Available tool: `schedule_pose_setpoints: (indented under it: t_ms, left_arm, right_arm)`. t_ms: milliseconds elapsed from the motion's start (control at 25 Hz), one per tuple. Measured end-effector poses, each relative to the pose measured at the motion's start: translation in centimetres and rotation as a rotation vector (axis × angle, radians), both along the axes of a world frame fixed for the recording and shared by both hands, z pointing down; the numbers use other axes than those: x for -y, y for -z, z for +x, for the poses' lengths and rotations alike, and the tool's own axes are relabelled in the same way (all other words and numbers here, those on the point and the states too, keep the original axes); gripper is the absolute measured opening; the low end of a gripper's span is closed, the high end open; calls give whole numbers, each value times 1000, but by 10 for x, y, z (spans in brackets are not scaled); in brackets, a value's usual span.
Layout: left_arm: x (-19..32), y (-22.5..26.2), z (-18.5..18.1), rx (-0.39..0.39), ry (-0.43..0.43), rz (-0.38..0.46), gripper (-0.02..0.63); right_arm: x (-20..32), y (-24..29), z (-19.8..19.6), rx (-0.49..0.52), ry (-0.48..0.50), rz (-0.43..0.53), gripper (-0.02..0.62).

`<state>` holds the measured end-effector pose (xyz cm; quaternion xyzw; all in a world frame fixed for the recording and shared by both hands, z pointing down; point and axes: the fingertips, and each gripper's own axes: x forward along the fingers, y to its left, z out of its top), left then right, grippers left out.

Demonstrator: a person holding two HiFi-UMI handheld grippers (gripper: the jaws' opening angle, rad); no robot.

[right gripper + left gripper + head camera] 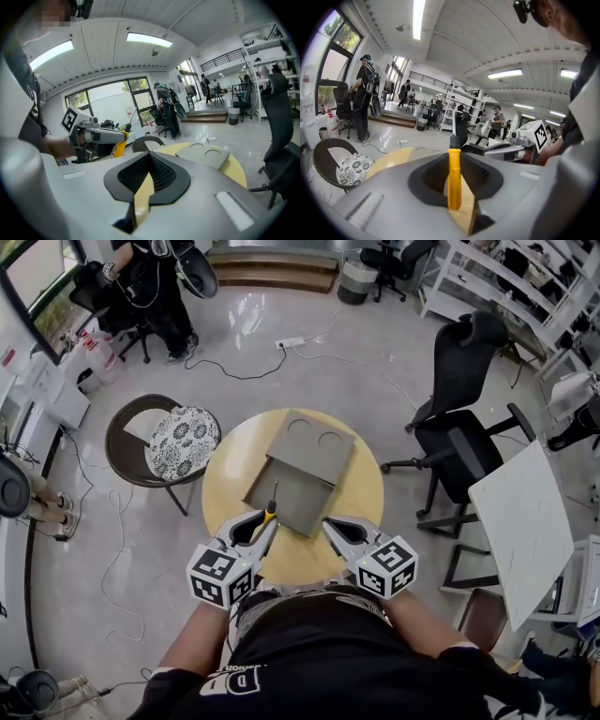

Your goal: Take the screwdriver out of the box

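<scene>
Two grippers sit at the lower middle of the head view, over the near edge of the round wooden table [361, 488]. At the left, the left gripper [265, 524] is clamped on the yellow handle of the screwdriver [271, 510]. The shaft rises out of the jaws and, from above, crosses the lower left edge of the flat grey box [305, 470]. At the right, the right gripper [330, 526] has its jaws together with nothing between them, just below the box.
</scene>
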<state>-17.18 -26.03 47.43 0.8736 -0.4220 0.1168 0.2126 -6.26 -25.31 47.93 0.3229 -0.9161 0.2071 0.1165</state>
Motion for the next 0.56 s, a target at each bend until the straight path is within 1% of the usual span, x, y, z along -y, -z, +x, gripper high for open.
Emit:
schedule_pose_setpoints:
  t_ms: [360,560]
  left_arm:
    - [5,-8,-1,19,8,-21,135]
    - [7,-7,5,22,6,-18,135]
  right_arm:
    - [4,-2,0,1,1,-2,-2]
    - [6,-1,6,2,-1,-2,-2]
